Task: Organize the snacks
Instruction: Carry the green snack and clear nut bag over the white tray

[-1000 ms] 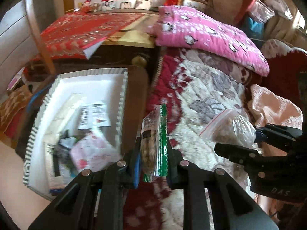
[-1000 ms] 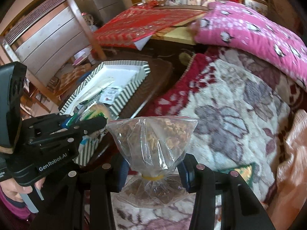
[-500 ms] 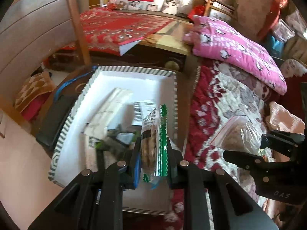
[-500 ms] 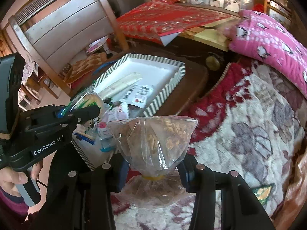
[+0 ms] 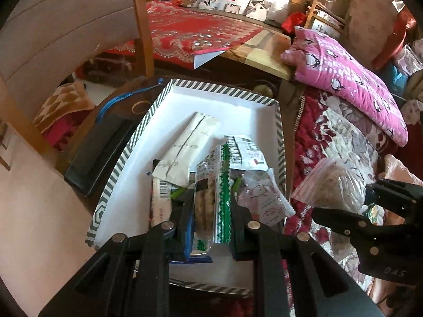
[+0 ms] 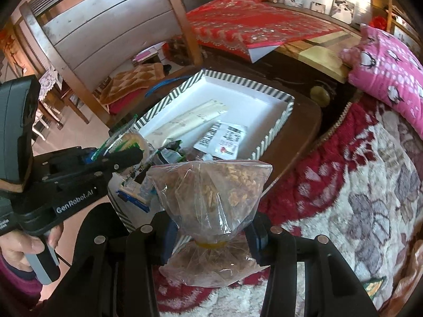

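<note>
Left gripper (image 5: 211,206) pinches a green packet (image 5: 211,198) over the striped box (image 5: 211,89), which holds wrappers (image 5: 187,145). Right gripper (image 6: 211,235) clamps a nut bag (image 6: 211,192) above the quilt (image 6: 370,185), beside the box.

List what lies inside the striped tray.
In the striped tray: a long pale packet, a barcoded white sachet, a pink-printed clear pouch and more wrappers. The left gripper, clamping a green-edged snack pack, hides whatever lies beneath.
</note>
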`<action>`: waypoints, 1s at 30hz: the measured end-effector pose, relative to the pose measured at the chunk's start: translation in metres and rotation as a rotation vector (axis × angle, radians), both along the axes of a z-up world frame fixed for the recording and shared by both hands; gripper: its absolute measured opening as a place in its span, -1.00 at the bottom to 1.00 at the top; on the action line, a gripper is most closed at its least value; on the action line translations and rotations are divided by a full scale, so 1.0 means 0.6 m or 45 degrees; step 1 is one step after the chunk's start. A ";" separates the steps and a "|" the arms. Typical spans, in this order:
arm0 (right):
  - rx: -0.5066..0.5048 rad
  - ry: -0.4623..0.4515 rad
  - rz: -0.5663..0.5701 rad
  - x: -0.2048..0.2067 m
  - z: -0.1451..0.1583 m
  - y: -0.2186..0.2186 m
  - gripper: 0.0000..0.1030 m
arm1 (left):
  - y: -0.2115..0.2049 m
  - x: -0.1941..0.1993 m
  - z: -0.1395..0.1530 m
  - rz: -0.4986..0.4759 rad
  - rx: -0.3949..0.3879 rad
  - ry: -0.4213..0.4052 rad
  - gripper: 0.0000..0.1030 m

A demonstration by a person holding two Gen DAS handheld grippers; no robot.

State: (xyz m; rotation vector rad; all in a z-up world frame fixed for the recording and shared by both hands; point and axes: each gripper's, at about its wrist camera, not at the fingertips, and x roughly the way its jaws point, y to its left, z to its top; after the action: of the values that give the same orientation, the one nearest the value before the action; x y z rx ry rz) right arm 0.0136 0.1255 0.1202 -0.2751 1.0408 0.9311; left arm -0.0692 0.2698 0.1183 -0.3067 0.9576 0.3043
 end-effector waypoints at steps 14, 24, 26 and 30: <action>-0.049 0.029 0.072 0.009 -0.025 0.071 -0.05 | 0.031 -0.006 -0.016 0.045 -0.026 0.017 -0.62; -0.085 0.054 0.077 0.023 -0.070 0.112 -0.05 | 0.049 -0.009 -0.027 0.066 -0.037 0.032 -0.62; -0.076 0.062 0.075 0.029 -0.073 0.118 -0.06 | 0.050 -0.008 -0.028 0.067 -0.036 0.032 -0.62; -0.080 0.059 0.080 0.041 -0.076 0.136 -0.06 | 0.051 -0.006 -0.029 0.069 -0.039 0.033 -0.62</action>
State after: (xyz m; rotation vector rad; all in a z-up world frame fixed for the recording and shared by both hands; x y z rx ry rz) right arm 0.0383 0.2070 0.0745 -0.3419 1.1106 0.9659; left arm -0.0728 0.3006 0.1007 -0.3581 0.9811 0.3444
